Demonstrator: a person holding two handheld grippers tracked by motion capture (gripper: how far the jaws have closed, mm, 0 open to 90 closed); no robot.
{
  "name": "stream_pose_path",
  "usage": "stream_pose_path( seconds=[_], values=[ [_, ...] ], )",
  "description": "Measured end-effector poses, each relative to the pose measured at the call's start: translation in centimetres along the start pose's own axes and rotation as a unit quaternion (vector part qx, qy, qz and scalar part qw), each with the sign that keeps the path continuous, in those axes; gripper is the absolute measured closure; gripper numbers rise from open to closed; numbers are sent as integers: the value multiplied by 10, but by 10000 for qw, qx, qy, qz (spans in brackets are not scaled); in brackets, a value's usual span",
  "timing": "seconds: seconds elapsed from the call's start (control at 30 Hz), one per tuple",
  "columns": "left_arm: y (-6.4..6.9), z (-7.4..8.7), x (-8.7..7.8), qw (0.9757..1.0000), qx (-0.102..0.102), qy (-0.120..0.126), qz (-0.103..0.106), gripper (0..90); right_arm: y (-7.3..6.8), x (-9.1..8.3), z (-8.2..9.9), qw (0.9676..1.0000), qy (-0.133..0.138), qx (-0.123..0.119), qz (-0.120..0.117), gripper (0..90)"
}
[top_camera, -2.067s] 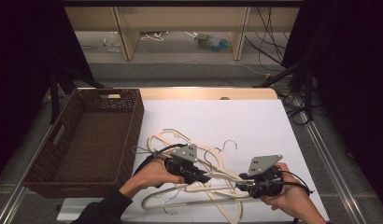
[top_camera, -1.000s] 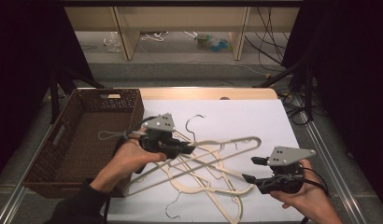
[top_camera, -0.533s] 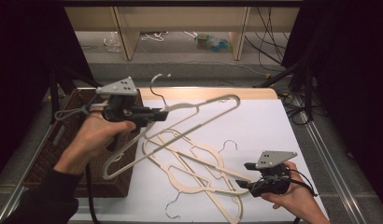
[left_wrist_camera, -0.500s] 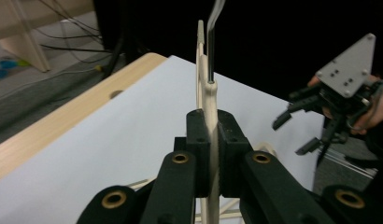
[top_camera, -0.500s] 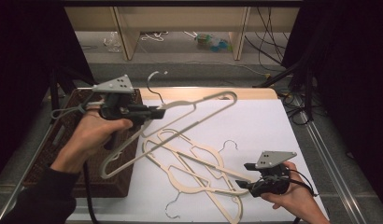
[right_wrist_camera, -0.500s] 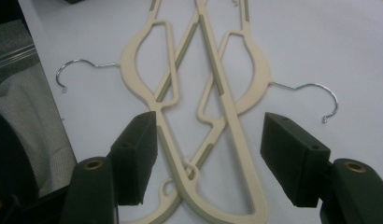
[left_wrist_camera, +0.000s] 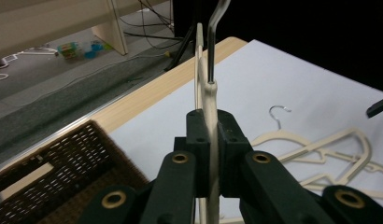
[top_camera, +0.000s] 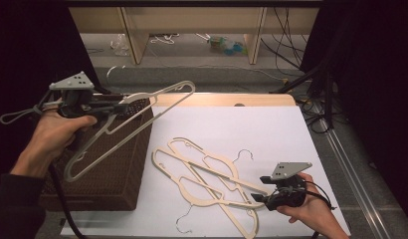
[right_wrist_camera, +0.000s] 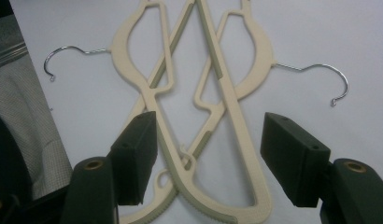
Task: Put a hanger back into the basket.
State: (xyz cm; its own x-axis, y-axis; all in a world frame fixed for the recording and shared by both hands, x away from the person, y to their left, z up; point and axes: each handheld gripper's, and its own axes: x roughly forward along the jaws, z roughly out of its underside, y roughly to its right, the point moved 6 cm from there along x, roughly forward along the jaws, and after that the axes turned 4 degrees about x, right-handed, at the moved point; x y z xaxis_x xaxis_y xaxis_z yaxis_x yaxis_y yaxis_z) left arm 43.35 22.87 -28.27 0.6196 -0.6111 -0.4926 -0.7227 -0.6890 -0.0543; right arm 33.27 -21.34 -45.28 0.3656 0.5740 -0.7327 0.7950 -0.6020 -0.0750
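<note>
The right tool sits at about 5 o'clock on the desk. Its jaws stand wide and grip nothing, with the ends of the two crossed hangers lying flat on the white surface between them. These hangers occupy the desk centre, touching each other, hooks pointing to 4 and 7 o'clock.

The left tool is clamped tight on the neck of a third hanger, just below its wire hook. Since a second ago this hanger has left the pile and risen; it now hangs tilted above the wicker basket at 9 o'clock. Judgement: the carry is nearly complete, release into the basket follows, two hangers remain.
</note>
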Motion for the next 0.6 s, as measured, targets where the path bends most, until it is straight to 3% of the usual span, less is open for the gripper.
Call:
stream_pose_path(
  seconds=[0.4,0.6],
  values=[
    [-52,37,-26,9978,-430,111,-487,855,3,6,3,10000,15,54,54,379],
    [-66,51,-31,9968,-532,122,-592,855,3,6,4,9999,-94,111,6,379]
  ],
)
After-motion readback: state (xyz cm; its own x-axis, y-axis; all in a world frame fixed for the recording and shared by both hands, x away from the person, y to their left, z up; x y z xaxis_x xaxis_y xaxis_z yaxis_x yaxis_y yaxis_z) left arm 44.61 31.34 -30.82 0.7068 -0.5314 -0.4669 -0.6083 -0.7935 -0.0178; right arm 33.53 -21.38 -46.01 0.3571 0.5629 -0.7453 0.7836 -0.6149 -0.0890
